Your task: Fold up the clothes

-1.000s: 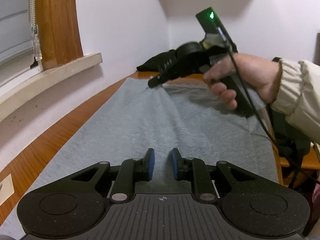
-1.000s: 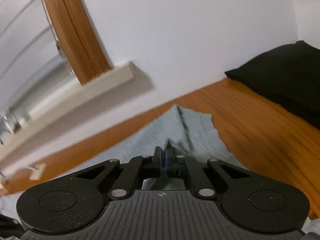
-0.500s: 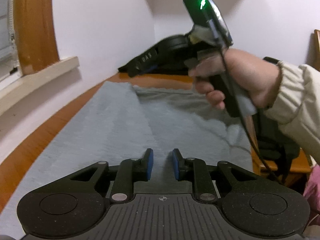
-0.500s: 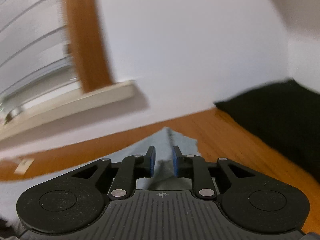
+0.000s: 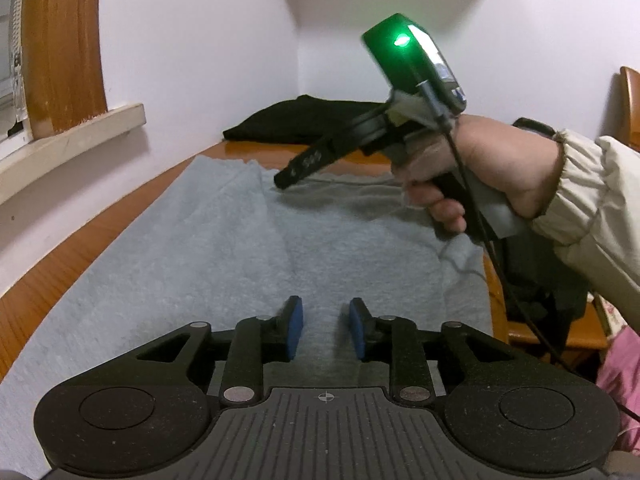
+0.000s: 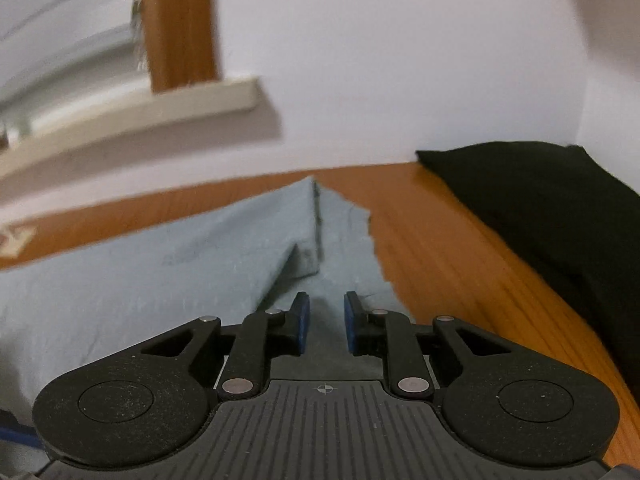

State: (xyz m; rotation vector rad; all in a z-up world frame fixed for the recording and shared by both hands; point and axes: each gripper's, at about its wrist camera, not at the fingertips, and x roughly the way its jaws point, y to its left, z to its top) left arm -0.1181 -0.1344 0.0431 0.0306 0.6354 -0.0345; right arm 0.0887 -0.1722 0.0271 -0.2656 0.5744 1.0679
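Note:
A light grey garment (image 5: pixel 224 248) lies spread along the wooden table (image 5: pixel 36 300), with a folded layer ending in a straight edge near its far end (image 6: pixel 316 220). My left gripper (image 5: pixel 325 320) hovers low over the near part of the cloth. Its jaws are opening and nothing is between them. A hand (image 5: pixel 500 168) holds my right gripper (image 5: pixel 285 178) over the far end of the garment. In the right wrist view that gripper (image 6: pixel 324 318) stands open just above the grey garment (image 6: pixel 140 272), beside the fold, with its pads apart and bare.
A black folded garment (image 5: pixel 292 120) lies at the table's far end by the wall corner, also to the right (image 6: pixel 540 200). A window sill (image 5: pixel 68 136) juts out on the left. Dark fabric (image 5: pixel 532 280) and pink cloth (image 5: pixel 620 368) sit beyond the table's right edge.
My right gripper went from shut at the garment's far corner to open, and rolled upright; the cloth now lies flat beneath it. The left gripper's jaws have spread a little wider.

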